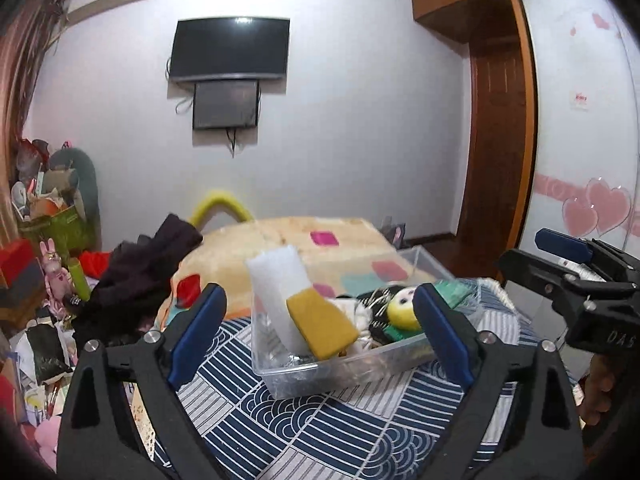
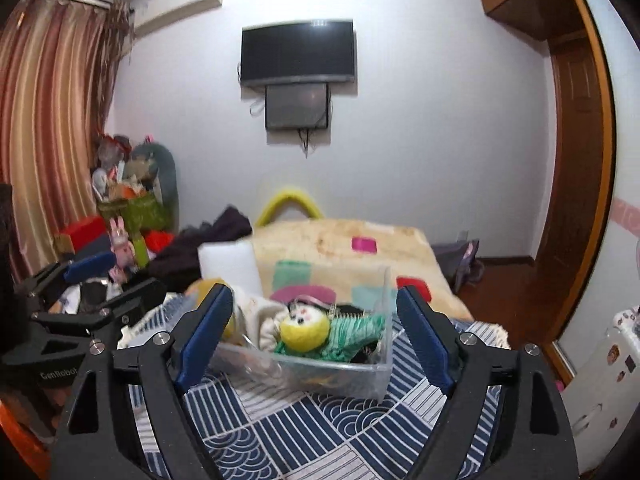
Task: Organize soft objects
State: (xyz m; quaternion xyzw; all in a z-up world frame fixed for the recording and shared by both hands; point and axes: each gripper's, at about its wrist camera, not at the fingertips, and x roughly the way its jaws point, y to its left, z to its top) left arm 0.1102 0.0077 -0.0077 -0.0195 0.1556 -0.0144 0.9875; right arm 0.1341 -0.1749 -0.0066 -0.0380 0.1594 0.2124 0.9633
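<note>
Presently noted, from left to right in the left wrist view: a heap of clutter and a pink rabbit toy (image 1: 54, 268) at the far left, then a dark garment (image 1: 148, 276) piled beside the bed (image 1: 280, 236). Next, left gripper (image 1: 320, 338) with jaws spread wide, holding nothing, hovering above the blue patterned cloth (image 1: 320, 420) and framing the clear plastic bin (image 1: 340, 372). Inside the bin, at its left end: a white foam block (image 1: 276, 280) standing tilted, with a mustard-yellow sponge (image 1: 322, 326) leaning against it and rising above the rim. Further right in the bin: a cream cloth (image 1: 360, 316), then a doll with a yellow head (image 1: 404, 310) and green dress, lying down. At far right, right gripper (image 1: 568, 264), seen side-on, raised beside the bin and apart from it. Confirmed in the right wrist view: left gripper (image 2: 92, 280) at the left edge, then right gripper (image 2: 314, 336) with jaws likewise wide apart and empty, bracketing the bin (image 2: 360, 376); white foam block (image 2: 228, 268) upright at the bin's left, doll (image 2: 304, 328) resting toward the near wall. On the far wall, a mounted television (image 2: 298, 52); at right, a wooden wardrobe frame (image 2: 576, 160).
</note>
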